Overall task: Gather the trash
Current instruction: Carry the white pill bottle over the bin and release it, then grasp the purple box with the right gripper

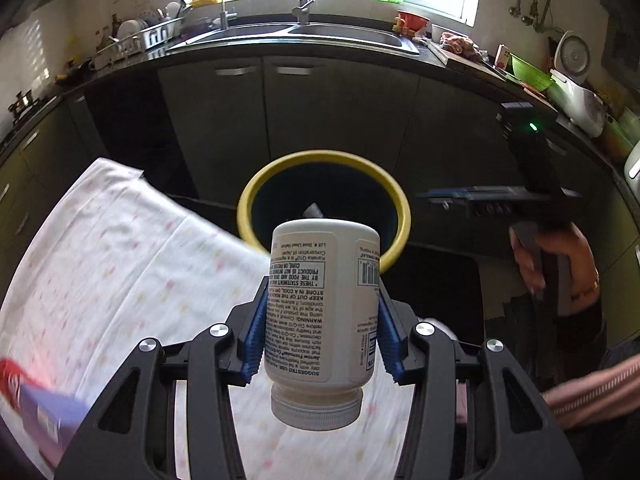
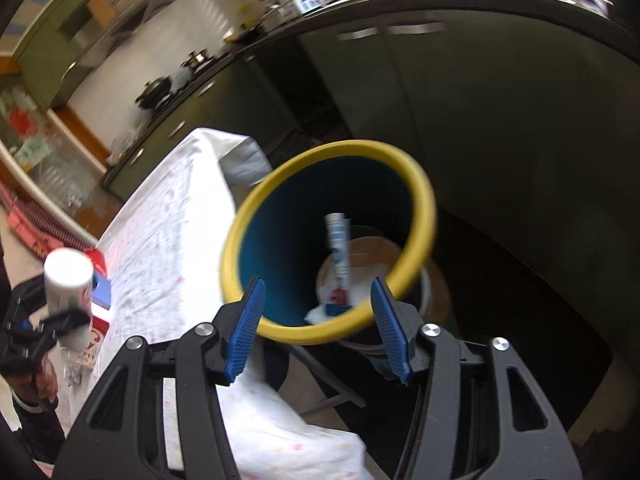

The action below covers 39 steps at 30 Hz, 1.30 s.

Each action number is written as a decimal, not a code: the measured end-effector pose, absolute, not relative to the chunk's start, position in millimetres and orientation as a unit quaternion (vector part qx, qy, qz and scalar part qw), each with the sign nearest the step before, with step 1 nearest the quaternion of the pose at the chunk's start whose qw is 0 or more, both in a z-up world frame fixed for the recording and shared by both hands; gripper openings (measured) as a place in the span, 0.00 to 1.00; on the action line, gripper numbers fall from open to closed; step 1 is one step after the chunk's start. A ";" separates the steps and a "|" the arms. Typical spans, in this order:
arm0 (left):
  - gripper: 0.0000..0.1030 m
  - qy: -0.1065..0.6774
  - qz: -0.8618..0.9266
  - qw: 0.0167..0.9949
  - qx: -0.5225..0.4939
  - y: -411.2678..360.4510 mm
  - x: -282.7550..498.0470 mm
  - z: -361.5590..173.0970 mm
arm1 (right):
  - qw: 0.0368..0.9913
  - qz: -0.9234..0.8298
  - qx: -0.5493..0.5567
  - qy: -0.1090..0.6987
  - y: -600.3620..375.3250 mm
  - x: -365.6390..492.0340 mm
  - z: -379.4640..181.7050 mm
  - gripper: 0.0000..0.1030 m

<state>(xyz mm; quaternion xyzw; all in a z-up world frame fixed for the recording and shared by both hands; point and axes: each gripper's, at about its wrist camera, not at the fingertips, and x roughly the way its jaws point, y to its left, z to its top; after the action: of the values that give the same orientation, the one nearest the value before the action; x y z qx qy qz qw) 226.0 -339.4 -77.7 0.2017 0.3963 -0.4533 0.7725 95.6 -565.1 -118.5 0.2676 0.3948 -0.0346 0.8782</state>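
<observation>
While the cloth-covered table (image 1: 120, 264) fills your near left | yellow-rimmed bin (image 1: 256, 192) stands just beyond its far edge (a tube (image 2: 338, 248) lies inside) | left gripper (image 1: 322, 334) clamps the white supplement bottle (image 1: 320, 312), cap toward you | right gripper (image 2: 318, 326) half open, empty.

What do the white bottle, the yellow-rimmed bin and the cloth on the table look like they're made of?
White bottle: likely plastic, smooth and slightly glossy, with a printed paper-like label and a ribbed screw cap.
Yellow-rimmed bin: probably plastic, judging by the thick, evenly coloured rounded rim and smooth dark blue inner wall.
Cloth: thin woven fabric, matt white with faint pastel marks; it creases and drapes over the edge.
</observation>
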 end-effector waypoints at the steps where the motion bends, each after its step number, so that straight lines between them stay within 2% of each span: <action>1: 0.46 0.397 -0.455 0.771 0.201 -351.1 230.7 -78.7 | 0.877 -0.041 0.273 0.393 -571.9 91.1 -120.1 0.51; 12: 0.46 0.445 -0.416 0.768 0.197 -471.9 299.2 -135.4 | 0.867 -0.071 0.303 0.388 -608.2 64.2 -134.4 0.54; 13: 0.50 0.447 -0.407 0.772 0.198 -477.7 304.0 -141.0 | 0.867 -0.071 0.304 0.388 -609.1 63.6 -134.8 0.55; 14: 0.63 0.447 -0.394 0.777 0.202 -482.2 307.6 -145.3 | 0.867 -0.071 0.306 0.388 -609.7 63.1 -135.3 0.56; 16: 0.74 0.443 -0.383 0.786 0.198 -483.1 306.2 -147.0 | 0.866 -0.070 0.307 0.388 -608.9 64.1 -136.2 0.57; 19: 0.74 0.434 -0.389 0.792 0.183 -479.4 299.4 -134.4 | 0.866 -0.068 0.307 0.389 -606.4 66.9 -137.1 0.58; 22: 0.74 0.413 -0.392 0.804 0.171 -458.6 284.5 -111.6 | 0.867 -0.063 0.304 0.390 -601.8 69.8 -135.5 0.58; 28: 0.82 0.375 -0.394 0.828 0.135 -385.3 236.8 -66.3 | 0.868 -0.047 0.290 0.400 -588.6 77.0 -134.3 0.58; 31: 0.88 0.355 -0.378 0.846 0.124 -339.9 212.5 -48.7 | 0.870 -0.037 0.278 0.406 -576.9 84.7 -131.6 0.58; 39: 0.90 0.339 -0.284 0.891 0.097 -196.2 154.5 -40.1 | 0.876 0.034 0.228 0.423 -511.8 114.9 -115.9 0.58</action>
<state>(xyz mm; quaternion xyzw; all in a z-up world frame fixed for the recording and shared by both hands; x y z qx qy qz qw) 154.5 -196.2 -40.1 0.0967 0.3392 -0.2843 0.8915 114.9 -511.8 -115.9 0.2282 0.4234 0.0342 0.8761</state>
